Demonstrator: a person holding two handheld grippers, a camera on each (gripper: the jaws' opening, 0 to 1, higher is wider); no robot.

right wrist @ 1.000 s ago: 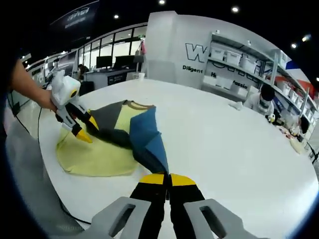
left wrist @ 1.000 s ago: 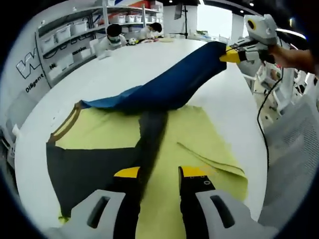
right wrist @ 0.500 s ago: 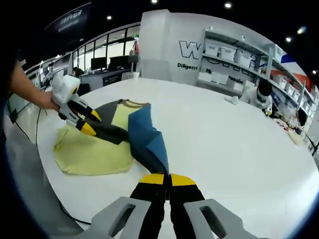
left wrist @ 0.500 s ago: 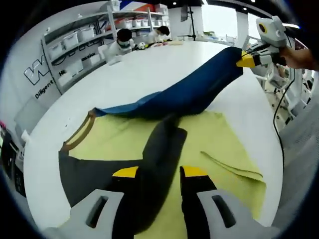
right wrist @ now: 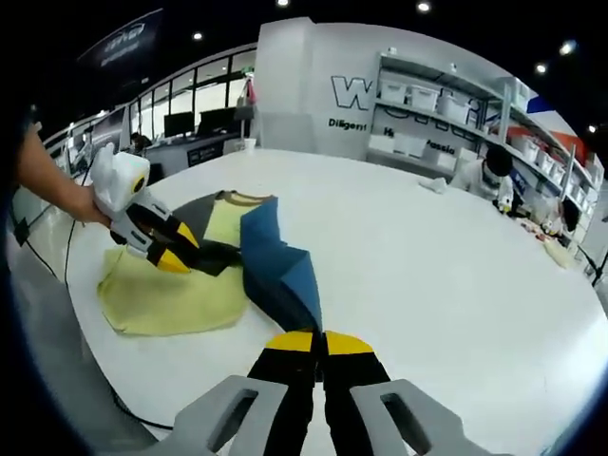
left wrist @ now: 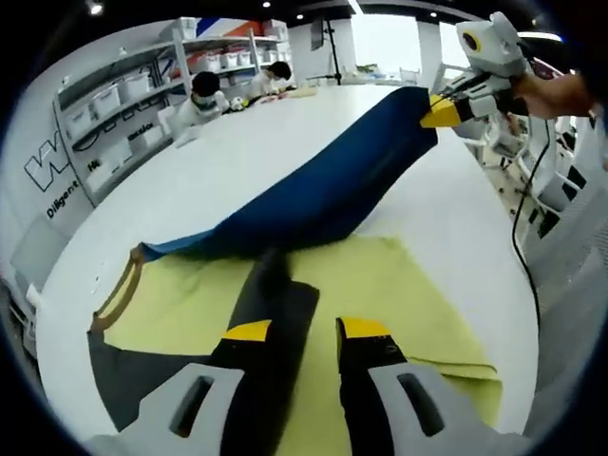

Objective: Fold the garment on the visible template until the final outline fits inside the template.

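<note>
The garment (left wrist: 323, 275) is spread on the white bench (left wrist: 256, 142), yellow body flat. Its blue part (right wrist: 275, 266) is pinched tight by the right claw (right wrist: 318, 340) and held up off the bench. The dark sleeve (left wrist: 271, 313) is clamped in the left claw (left wrist: 294, 331), over the yellow.

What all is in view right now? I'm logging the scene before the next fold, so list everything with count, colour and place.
Garment: one, yellow-green with dark grey and blue parts, on the table's near side; blue part lifted and stretched.
Table: one, white, round, under the garment.
Shelves with bins: one rack, white, along the back wall.
Seated people: two, at the table's far edge.
Left gripper: one, black and yellow jaws, shut on the dark grey part.
Right gripper: one, yellow tips, shut on the blue part.
Hands: two, holding the grippers.
</note>
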